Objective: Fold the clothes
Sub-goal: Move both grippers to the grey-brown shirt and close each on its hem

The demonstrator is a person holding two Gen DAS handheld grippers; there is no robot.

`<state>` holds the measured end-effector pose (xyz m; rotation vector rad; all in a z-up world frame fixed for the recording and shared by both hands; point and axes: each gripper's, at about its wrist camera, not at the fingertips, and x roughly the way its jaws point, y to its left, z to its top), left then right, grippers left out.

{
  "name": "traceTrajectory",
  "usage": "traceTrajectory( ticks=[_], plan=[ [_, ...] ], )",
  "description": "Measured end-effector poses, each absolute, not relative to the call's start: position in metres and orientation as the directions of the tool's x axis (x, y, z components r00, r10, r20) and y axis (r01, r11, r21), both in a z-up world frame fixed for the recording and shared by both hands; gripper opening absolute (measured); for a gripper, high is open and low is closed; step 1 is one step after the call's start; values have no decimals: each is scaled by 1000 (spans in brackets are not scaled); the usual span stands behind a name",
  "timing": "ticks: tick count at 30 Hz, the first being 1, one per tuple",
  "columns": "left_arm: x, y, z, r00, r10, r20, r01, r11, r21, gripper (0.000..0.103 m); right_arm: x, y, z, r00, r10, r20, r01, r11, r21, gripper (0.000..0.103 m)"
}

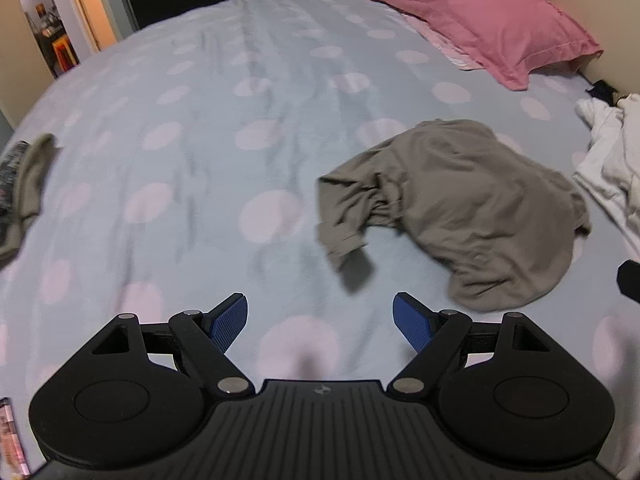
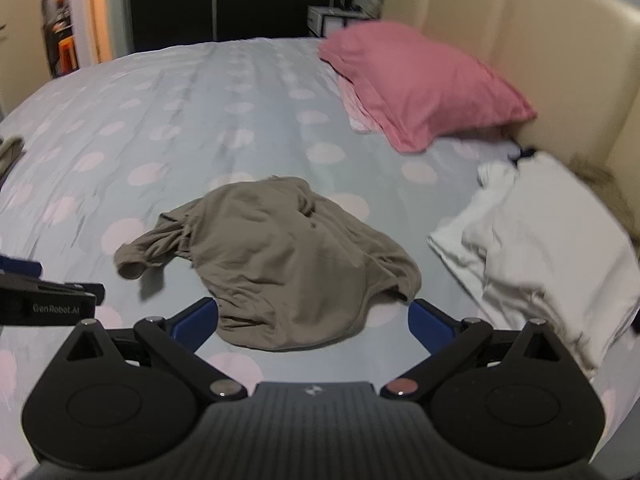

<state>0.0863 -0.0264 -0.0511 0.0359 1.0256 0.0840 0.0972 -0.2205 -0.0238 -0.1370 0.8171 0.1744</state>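
Both grippers' jaws stand apart, empty: right gripper (image 2: 312, 320) frames the crumpled taupe shirt's (image 2: 280, 256) near hem; left gripper (image 1: 320, 320) hovers beside it

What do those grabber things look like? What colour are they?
Each one is black plastic with two round discs, silver pins on the hinged bars and a ribbed middle plate bearing a small round logo. The left gripper has blue fingertips with a bumpy grid texture. The right gripper looks the same. White lettering on the left one's side reads "GenRobot.AI".
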Motion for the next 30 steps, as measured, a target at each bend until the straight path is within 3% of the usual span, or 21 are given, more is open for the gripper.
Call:
traceTrajectory(
  ticks=[3,5,6,12,18,22,30],
  plan=[
    [100,-38,-54,523,82,-848,-44,997,70,80,110,-229,-33,661,115,-742,-222,974,-47,92],
    [107,-46,-55,533,88,-842,-38,996,81,80,116,-231,-42,641,129,-757,-249,967,-46,70],
    [111,-51,-56,538,88,-839,-31,996,84,80,118,-231,-47,632,136,-763,-264,963,-47,68],
    [130,-77,-69,558,117,-821,2,990,142,79,132,-227,-72,634,169,-755,-352,932,-87,67],
    [153,-90,-96,544,84,-835,39,991,125,72,151,-227,-105,612,237,-754,-414,909,-51,67],
    [163,-97,-111,533,86,-842,39,991,127,72,155,-221,-122,617,245,-748,-420,906,-50,75],
    [182,-99,-130,539,84,-838,37,992,123,72,159,-222,-155,613,258,-747,-421,907,-32,76]
  ],
)
